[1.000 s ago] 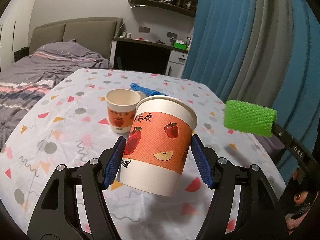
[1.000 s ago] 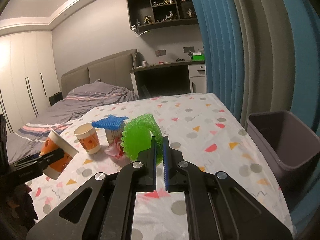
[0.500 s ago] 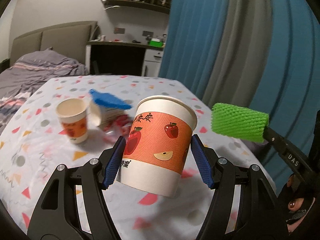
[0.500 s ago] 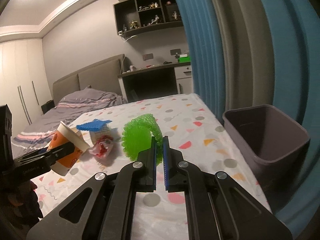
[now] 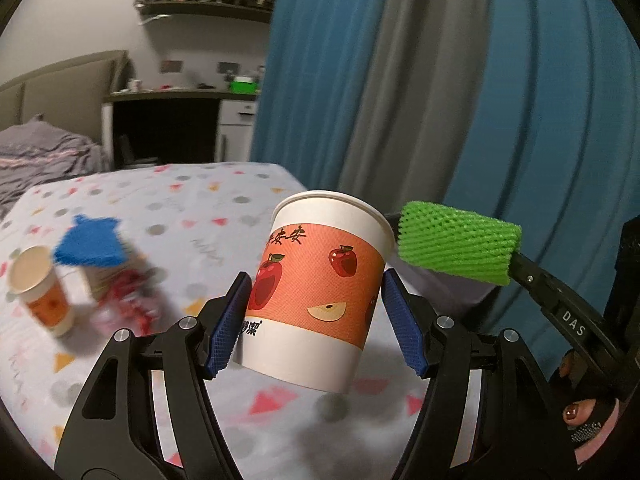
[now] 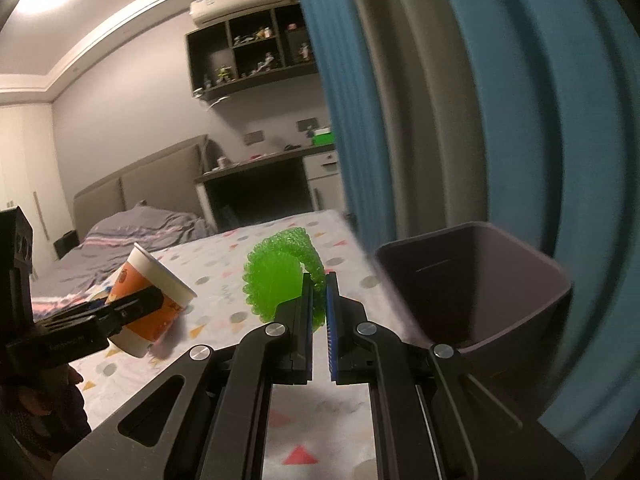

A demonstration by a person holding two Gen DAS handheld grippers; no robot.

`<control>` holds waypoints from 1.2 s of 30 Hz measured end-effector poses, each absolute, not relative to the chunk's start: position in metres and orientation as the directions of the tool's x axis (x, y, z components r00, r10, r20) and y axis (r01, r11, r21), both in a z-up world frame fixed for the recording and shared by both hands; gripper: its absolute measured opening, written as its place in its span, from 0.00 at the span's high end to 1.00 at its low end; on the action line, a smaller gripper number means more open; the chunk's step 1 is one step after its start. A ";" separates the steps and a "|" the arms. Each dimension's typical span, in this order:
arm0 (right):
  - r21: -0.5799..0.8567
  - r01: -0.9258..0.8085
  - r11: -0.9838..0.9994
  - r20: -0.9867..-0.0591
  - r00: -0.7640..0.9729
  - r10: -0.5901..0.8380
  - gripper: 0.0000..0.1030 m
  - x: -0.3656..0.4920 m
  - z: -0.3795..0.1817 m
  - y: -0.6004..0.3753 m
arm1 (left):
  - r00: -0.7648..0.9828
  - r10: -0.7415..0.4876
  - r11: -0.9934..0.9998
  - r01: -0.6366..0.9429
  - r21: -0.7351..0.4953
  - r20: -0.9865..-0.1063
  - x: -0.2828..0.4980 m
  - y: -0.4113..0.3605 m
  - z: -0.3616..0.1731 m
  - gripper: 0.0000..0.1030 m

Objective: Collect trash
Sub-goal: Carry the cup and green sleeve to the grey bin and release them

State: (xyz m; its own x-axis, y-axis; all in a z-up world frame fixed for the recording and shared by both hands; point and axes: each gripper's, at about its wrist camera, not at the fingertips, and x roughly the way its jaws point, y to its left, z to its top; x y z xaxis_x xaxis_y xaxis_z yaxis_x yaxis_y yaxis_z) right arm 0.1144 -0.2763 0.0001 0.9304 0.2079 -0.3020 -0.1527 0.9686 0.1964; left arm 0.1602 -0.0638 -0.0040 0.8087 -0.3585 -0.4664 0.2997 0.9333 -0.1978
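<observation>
My left gripper [image 5: 316,320] is shut on a paper cup with an orange apple band [image 5: 320,300], held above the patterned table [image 5: 192,208]. The same cup [image 6: 150,300] shows at the left of the right wrist view, tilted. My right gripper [image 6: 319,292] is shut on a green foam net sleeve [image 6: 280,276], seen from the left wrist view as a green roll [image 5: 456,244] to the right of the cup. A dark grey bin [image 6: 480,280] stands just right of the table edge, close to the right gripper.
On the table's left lie a second small paper cup [image 5: 40,292], a blue foam net [image 5: 90,246] on a white cup and a red wrapper [image 5: 128,304]. Blue and grey curtains [image 5: 440,100] hang behind. A bed [image 6: 132,228] and desk stand at the back.
Both grippers have swung to the right with their loads. The bin has come closer and larger in the right wrist view; the trash on the table has slid left.
</observation>
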 end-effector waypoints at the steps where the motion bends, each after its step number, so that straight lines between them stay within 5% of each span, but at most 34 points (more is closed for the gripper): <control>1: 0.199 -0.133 0.971 -0.297 0.936 0.189 0.93 0.116 0.001 -0.284 | 0.803 -0.369 0.929 0.311 -0.199 -0.468 0.165 -0.070 -0.004 0.36; 13: 0.206 0.067 0.976 -0.339 0.941 0.006 0.93 0.154 -0.012 -0.365 | 0.714 -0.539 0.841 0.489 -0.233 -0.447 0.226 -0.163 -0.001 0.36; 36: 0.219 0.141 0.965 -0.466 0.885 -0.024 0.93 0.187 -0.052 -0.394 | 0.559 -0.640 0.760 0.565 -0.323 -0.528 0.283 -0.250 -0.041 0.36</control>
